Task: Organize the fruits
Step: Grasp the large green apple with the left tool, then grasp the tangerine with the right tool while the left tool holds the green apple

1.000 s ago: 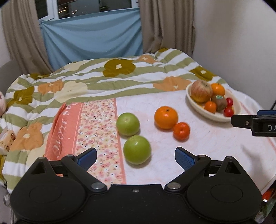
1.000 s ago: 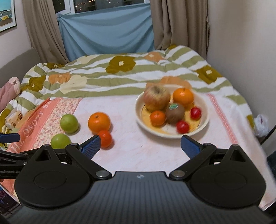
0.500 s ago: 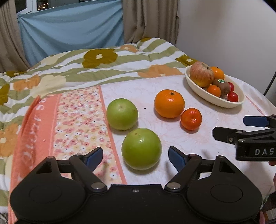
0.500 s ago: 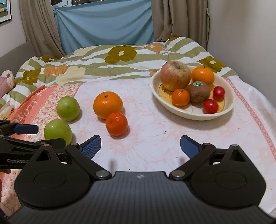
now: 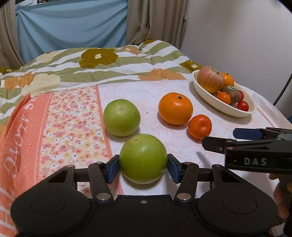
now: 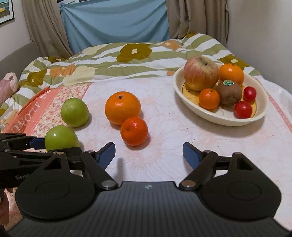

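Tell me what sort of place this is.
Most likely a bedroom at home: the fruit lies on a bed spread with a floral quilt, curtains and a blue cloth hang at a window behind it, and a framed picture hangs on the wall.

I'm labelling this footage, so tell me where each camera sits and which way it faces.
Left wrist: on the left gripper, looking forward and down at the near green apple between its closing blue pads; right gripper at right edge.
Right wrist: on the right gripper, facing the small orange and bowl; its jaws are closing with nothing between them; left gripper at left edge.
Shared: both green apples, both loose oranges, bowl, bedspread.
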Available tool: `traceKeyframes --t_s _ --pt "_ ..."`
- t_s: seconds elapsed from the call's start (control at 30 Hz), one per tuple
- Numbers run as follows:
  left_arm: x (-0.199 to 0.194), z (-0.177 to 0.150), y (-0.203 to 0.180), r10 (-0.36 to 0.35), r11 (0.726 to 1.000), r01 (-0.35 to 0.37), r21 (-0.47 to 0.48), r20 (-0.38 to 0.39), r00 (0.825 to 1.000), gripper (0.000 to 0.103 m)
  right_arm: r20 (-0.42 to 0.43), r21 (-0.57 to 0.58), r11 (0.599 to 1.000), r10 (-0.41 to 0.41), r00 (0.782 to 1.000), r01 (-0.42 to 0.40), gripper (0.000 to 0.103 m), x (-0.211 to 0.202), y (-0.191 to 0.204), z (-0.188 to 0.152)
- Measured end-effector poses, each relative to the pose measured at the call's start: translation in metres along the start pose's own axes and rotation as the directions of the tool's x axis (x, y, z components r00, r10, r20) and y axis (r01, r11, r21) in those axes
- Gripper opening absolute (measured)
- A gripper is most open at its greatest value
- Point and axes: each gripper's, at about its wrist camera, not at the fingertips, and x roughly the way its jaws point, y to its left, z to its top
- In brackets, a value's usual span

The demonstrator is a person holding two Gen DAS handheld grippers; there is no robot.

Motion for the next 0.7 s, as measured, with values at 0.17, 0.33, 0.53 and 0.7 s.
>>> traceKeyframes --t_s 0.17,0.33,0.53,0.7 --pt "-0.002 -0.002 0.001 0.014 1.000 -0.014 0.009 0.004 1.000 0.059 -0.022 0.004 1.000 0.031 0.999 -0.031 0.082 0.014 0.003 0.004" --pt "-0.003 -0.003 0.003 0.031 0.999 -0.031 0.010 0.002 1.000 0.059 -0.023 0.008 0.999 0.049 0.999 -0.049 0.074 0.023 0.007 0.010" --pt "-0.006 -0.004 0.005 0.049 0.999 -0.049 0.016 -0.001 0.999 0.059 -0.018 -0.001 0.999 0.049 0.999 -0.049 0.070 0.029 0.011 0.015" --pt "-0.009 -0.006 0.004 0.056 0.998 -0.056 0.015 -0.003 0.998 0.059 -0.022 -0.017 0.999 0.046 0.999 -0.047 0.053 0.031 0.013 0.016"
